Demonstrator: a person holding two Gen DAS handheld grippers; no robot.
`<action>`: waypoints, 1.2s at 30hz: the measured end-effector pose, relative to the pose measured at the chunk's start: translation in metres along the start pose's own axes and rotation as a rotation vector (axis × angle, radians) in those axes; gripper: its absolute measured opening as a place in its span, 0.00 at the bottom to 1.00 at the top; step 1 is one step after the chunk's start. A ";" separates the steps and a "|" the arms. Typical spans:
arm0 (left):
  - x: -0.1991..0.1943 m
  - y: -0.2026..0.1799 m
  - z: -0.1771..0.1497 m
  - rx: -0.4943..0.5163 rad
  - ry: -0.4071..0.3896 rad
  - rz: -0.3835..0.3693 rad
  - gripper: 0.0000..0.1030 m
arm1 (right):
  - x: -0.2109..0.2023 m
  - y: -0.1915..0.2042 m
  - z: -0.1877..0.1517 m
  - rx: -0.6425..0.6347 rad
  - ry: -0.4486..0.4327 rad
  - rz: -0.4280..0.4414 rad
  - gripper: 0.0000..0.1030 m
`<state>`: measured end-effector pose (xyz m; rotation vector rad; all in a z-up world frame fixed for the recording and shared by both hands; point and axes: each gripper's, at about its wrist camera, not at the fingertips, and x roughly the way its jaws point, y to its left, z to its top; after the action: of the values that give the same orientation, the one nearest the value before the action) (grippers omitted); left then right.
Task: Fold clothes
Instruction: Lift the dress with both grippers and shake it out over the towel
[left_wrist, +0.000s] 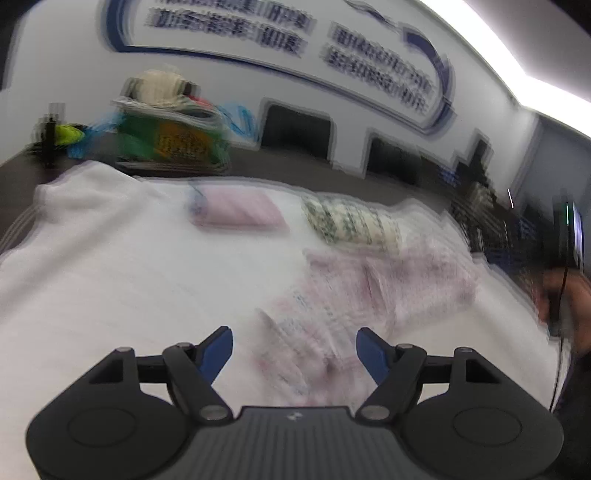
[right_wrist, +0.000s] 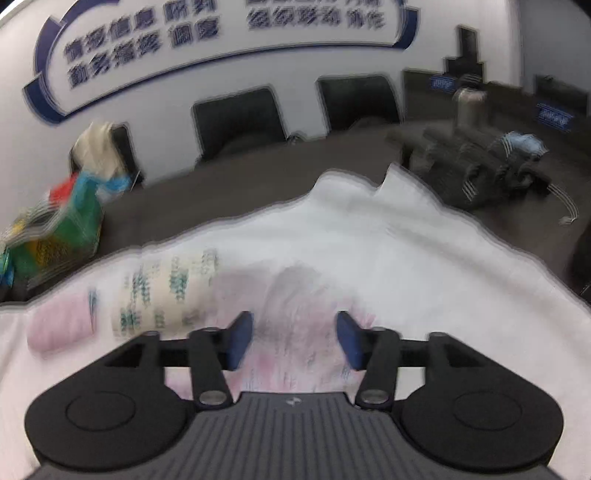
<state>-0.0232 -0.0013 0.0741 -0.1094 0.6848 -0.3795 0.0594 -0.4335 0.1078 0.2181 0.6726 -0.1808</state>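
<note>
A spread sheet (left_wrist: 110, 280) covers the tabletop (right_wrist: 236, 184) before me. On it, a crumpled garment (left_wrist: 354, 295) lies directly ahead of my left fingers (left_wrist: 218, 349) and my right fingers (right_wrist: 240, 338). Behind it sit two folded pieces side by side: a patterned one (left_wrist: 351, 221) and, to its left, a plain one (left_wrist: 236, 210). A full bag (left_wrist: 173, 136) stands on the tabletop beyond the sheet, far left. Chairs (right_wrist: 240, 118) line the wall (right_wrist: 166, 88) behind. Dark clothing (right_wrist: 480, 166) is heaped far right.
</note>
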 end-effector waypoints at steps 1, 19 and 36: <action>0.021 -0.013 -0.005 0.066 0.025 0.009 0.71 | 0.008 0.004 -0.010 -0.046 0.013 0.033 0.60; 0.049 -0.029 0.067 0.610 -0.225 0.384 0.04 | 0.096 -0.019 0.003 0.005 0.062 0.089 0.02; -0.125 0.092 -0.074 0.386 -0.029 0.139 0.33 | -0.100 0.043 -0.159 -0.343 0.120 0.406 0.44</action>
<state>-0.1308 0.1326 0.0711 0.2968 0.5763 -0.3690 -0.1021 -0.3417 0.0563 0.0325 0.7525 0.3380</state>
